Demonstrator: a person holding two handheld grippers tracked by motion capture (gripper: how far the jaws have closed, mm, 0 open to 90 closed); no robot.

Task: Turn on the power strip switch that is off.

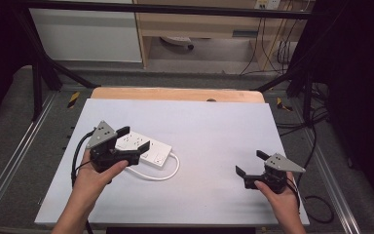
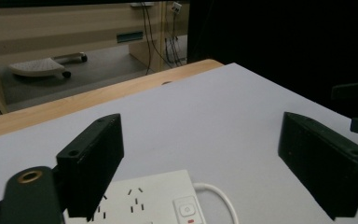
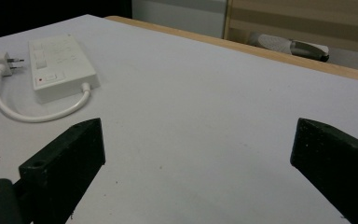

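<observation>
Reaching-in step, by the look of it: closing in on the strip (image 1: pixel 158 155) for a pick-up, no grip made.

Left gripper (image 1: pixel 135 138) hovering over the strip's socket end, jaws spread wide, nothing between the pads. In the left gripper view (image 2: pixel 205 140), one jaw hanging above the strip (image 2: pixel 154 196), the other out past its switch end, over bare table (image 1: pixel 214 126). Apart from the casing, as far as can be judged.

Right gripper (image 1: pixel 249 162) well apart from the strip, off toward its switch end, low over the table. Jaws wide too (image 3: pixel 200 149), holding nothing.

Strip (image 3: pixel 60 65) lying flat, sockets up. Cord (image 3: pixel 37 114) leaving the switch end, looping round on the side nearer the person and back to the plug (image 3: pixel 2 61), lying loose just beside the strip's opposite end.

As for holders: only the strip's own sockets, all vacant, no plug seated in any.

Next move, judged from this: lower the left gripper until the pads flank the strip's long sides, square up across its width, then close. Worth keeping the cord out of the bite. Alternatively, go for the plug beside the strip if plugging in is the aim; cannot tell which from here.
</observation>
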